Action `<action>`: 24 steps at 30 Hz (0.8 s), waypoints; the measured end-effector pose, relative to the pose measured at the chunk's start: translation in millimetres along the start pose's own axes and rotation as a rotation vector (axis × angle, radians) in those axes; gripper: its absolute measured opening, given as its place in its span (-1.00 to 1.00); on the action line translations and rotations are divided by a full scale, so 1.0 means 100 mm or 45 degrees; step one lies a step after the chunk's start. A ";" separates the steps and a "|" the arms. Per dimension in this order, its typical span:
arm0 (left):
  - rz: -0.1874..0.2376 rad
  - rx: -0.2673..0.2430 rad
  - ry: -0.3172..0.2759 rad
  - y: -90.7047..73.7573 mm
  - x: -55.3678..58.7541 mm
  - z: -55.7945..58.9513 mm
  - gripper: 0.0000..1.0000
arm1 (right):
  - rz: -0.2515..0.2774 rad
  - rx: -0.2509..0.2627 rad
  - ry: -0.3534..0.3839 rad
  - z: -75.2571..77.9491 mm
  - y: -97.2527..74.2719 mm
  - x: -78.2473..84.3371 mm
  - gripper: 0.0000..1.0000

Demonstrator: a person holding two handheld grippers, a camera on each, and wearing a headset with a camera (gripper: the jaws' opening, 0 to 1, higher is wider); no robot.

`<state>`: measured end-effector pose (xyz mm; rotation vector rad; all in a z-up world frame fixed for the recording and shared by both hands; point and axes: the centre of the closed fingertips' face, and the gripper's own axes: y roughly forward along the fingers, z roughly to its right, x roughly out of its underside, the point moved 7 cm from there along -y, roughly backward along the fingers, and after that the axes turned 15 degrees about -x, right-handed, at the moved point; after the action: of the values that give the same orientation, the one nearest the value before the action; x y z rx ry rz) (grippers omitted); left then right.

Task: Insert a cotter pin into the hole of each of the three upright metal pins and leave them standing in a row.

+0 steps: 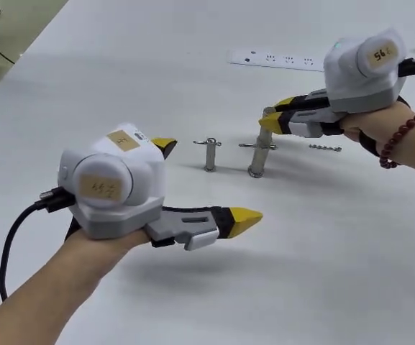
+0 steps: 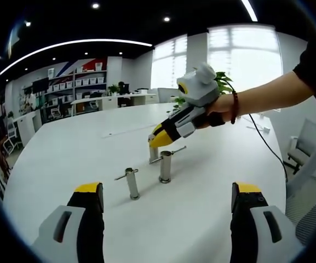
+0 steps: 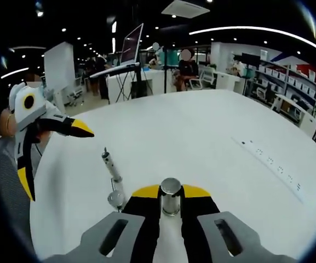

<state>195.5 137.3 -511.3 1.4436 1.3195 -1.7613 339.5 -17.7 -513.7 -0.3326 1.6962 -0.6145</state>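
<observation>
The right hand-held gripper is closed on one upright silver metal pin on the white bench; the left hand-held gripper gapes wide, empty. A second pin stands just beside it.

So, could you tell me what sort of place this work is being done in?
Likely an open-plan office or lab: a large white table, shelves of storage bins and an office chair.
</observation>
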 end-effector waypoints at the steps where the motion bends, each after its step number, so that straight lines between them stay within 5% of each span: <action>1: 0.000 0.001 0.001 0.00 0.00 0.00 0.93 | -0.001 0.003 0.001 0.02 -0.03 0.02 -0.85; 10: 0.000 0.019 0.013 0.01 0.00 0.03 0.95 | -0.012 0.010 0.010 0.00 -0.23 0.18 -0.85; 24: 0.000 0.019 0.025 0.00 0.00 0.05 0.95 | -0.036 -0.036 -0.017 -0.32 -0.41 0.32 -0.85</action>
<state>193.0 133.3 -511.5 1.4725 1.3187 -1.7651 297.2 -61.0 -512.6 -0.3805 1.6911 -0.6085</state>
